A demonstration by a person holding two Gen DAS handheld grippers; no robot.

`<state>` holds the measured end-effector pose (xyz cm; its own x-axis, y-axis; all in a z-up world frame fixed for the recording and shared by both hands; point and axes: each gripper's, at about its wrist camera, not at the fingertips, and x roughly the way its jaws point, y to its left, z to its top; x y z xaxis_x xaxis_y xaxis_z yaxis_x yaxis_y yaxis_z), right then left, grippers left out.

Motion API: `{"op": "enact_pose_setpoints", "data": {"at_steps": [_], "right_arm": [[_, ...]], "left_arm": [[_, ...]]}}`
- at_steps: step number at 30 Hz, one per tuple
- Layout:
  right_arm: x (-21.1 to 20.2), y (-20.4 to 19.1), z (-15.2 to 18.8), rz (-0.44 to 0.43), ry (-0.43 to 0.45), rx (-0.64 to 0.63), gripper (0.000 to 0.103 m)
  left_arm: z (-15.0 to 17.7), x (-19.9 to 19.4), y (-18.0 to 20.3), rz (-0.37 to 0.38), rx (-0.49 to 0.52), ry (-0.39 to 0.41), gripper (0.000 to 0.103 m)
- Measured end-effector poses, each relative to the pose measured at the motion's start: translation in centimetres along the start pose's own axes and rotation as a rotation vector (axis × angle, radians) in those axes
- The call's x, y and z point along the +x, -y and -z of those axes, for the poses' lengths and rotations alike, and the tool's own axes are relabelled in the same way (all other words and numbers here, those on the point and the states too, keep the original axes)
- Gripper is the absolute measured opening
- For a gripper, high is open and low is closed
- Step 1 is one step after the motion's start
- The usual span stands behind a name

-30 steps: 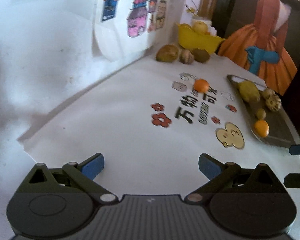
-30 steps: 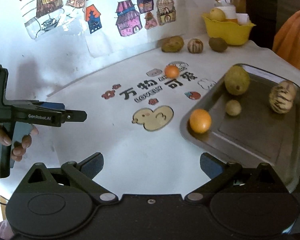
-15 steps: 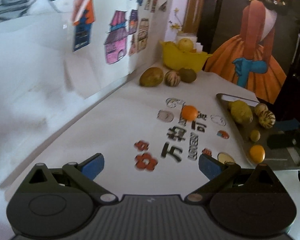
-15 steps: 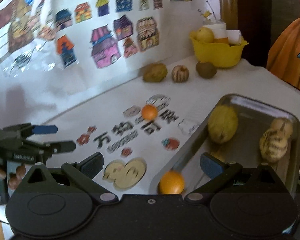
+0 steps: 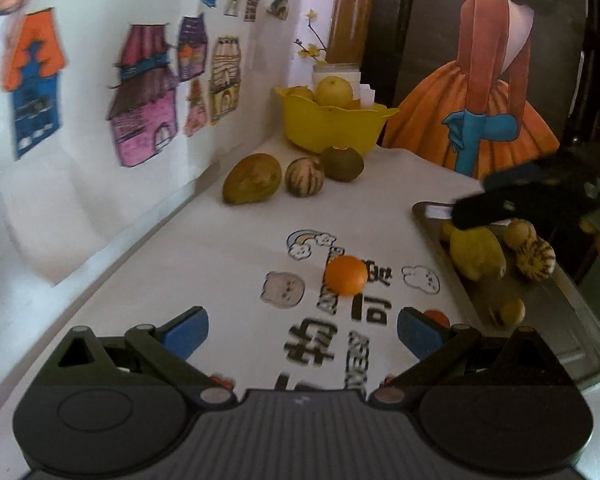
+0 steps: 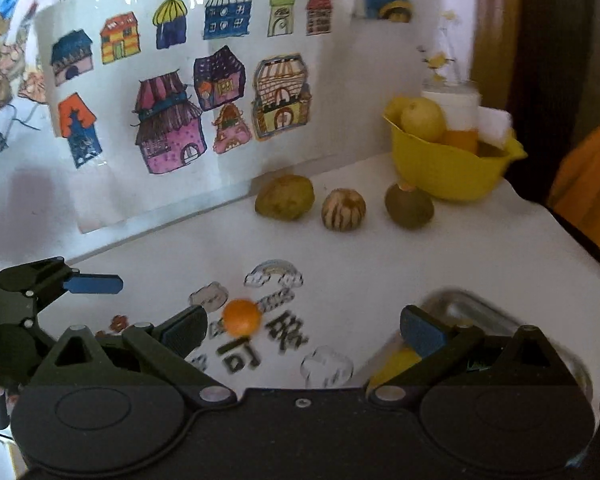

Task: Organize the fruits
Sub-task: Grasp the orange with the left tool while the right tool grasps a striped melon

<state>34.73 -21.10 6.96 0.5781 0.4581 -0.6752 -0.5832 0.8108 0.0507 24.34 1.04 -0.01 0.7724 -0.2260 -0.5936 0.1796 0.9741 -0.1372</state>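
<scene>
A small orange [image 5: 346, 275] lies on the white table, just ahead of my open, empty left gripper [image 5: 302, 330]; it also shows in the right wrist view [image 6: 242, 316]. A metal tray [image 5: 452, 276] at right holds a yellow fruit [image 5: 476, 254], a striped fruit [image 5: 536, 260] and a small round one [image 5: 512, 311]. My right gripper [image 6: 304, 330] is open and empty, over the tray's near corner [image 6: 466, 304]. At the back lie a green-brown fruit [image 5: 252, 179], a striped fruit [image 5: 304, 178] and a dark green fruit [image 5: 342, 163].
A yellow bowl [image 5: 332, 130] with yellow fruit stands at the back corner, also in the right wrist view [image 6: 448, 164]. A wall with house drawings [image 6: 180, 120] runs along the left. The right gripper's body [image 5: 540, 200] hangs over the tray's far end.
Both grippers have moved forward toward the back of the table. The loose orange is now much nearer the left gripper. The right gripper has passed over the tray.
</scene>
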Motion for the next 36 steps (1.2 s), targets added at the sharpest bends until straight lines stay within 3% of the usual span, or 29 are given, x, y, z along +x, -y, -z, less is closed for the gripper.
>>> {"op": "enact_pose_setpoints", "data": {"at_steps": [8,15,19,24,32,36], "right_arm": [[6.0,1.9,-4.3,-0.053,-0.024,-0.122,0.102],[11.1,1.5,-5.9,-0.028,-0.034,-0.294,0.092],[13.4,1.8,-6.8,-0.015,-0.047,-0.304,0.085],[15.3,2.2,-7.2,0.02,-0.059,-0.343,0.074],[17.4,3.2,-7.9,-0.009,-0.08,-0.306,0.07],[18.4,3.8,-8.1,-0.016,-0.086,-0.29,0.067]], "left_arm": [[-1.2,2.8,1.2,0.019,0.005,0.004,0.101],[-2.0,4.8,1.5,0.047,-0.04,-0.022,0.095],[-2.3,5.6,1.4,0.049,-0.054,-0.028,0.089],[-2.2,6.2,1.2,0.071,-0.065,-0.024,0.071],[-2.1,7.0,0.8,0.096,-0.074,-0.037,0.056],[-2.2,7.3,0.7,0.106,-0.083,-0.041,0.041]]}}
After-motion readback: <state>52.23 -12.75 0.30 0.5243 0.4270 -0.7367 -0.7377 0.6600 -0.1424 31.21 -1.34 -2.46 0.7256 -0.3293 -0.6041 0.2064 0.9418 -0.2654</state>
